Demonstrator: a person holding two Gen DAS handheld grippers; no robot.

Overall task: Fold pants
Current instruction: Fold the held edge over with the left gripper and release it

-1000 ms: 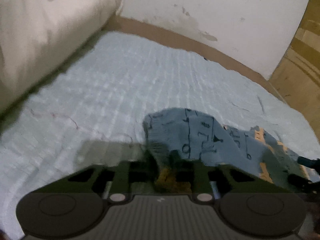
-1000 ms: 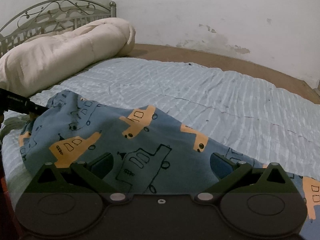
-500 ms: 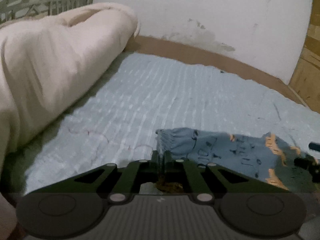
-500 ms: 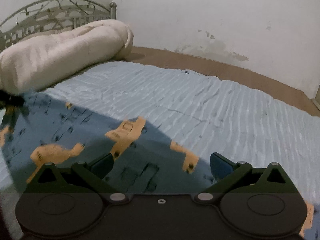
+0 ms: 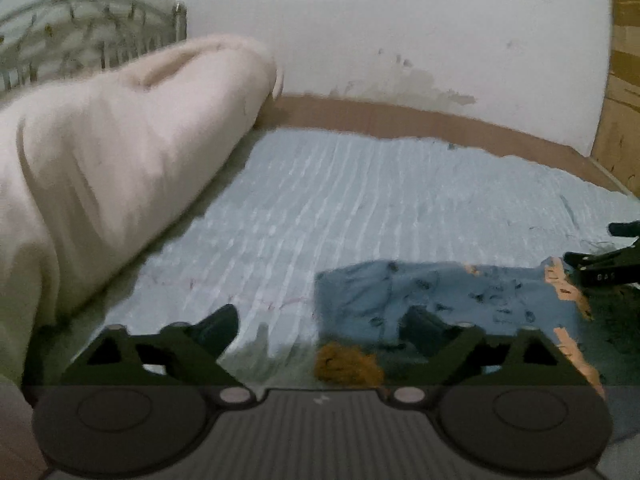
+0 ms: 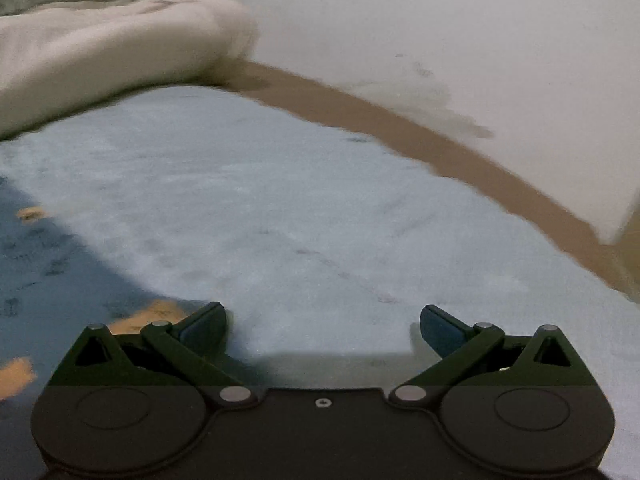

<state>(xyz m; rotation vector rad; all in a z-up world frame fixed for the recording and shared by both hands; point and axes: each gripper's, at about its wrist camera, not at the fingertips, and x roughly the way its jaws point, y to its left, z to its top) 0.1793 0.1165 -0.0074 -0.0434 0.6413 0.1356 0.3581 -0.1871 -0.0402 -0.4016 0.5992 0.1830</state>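
The blue pants (image 5: 440,292) with orange vehicle prints lie flat on the light blue bedsheet (image 5: 380,200). My left gripper (image 5: 320,326) hovers over their near left corner. Its jaws are opening wide; the right finger (image 5: 424,324) is above the cloth, the left finger (image 5: 216,328) above bare sheet, and neither presses on the fabric. In the right wrist view the pants (image 6: 48,260) fill the lower left. My right gripper (image 6: 322,326) stands open over bare sheet beside them, holding nothing. It also shows at the pants' far side (image 5: 600,268).
A rolled cream duvet (image 5: 100,180) lies along the left of the bed, below a metal headboard (image 5: 80,40). A brown strip (image 6: 400,132) and a white wall bound the far side. Wooden panelling (image 5: 624,80) stands at the right.
The left gripper, which was shut on the pants' edge, has opened and the cloth now lies flat. The right gripper has swung right, off the pants and over bare sheet.
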